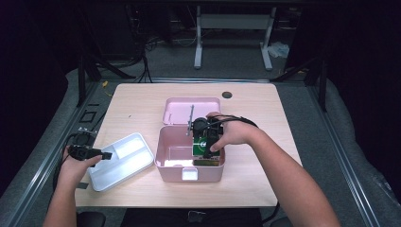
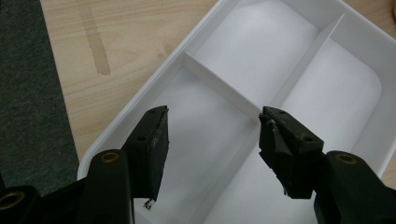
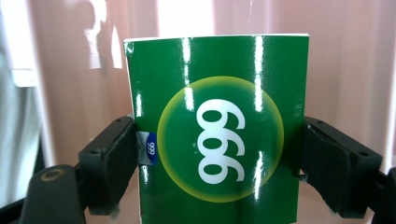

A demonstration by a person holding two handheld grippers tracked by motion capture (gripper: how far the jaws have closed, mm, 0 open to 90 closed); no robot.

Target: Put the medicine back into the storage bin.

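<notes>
We see our right gripper [image 3: 219, 154] clamped on both sides of a green box [image 3: 217, 135] marked 999, held down inside the pink case [image 1: 166, 166], while our left gripper [image 2: 212, 140] hovers with jaws parted over the white tray [image 2: 327, 93], gripping nothing.

Glossy green box [image 3: 217, 140] — white "999" in yellow circle, upright, inside pink bin [image 1: 165, 158]

the pink box [image 1: 189, 163] stands near the table's [image 1: 265, 123] front edge, its raised lid [image 1: 192, 110] walling the back; the white divided tray [image 1: 124, 161] fills the front left corner. the table's right side and back stay open.
</notes>
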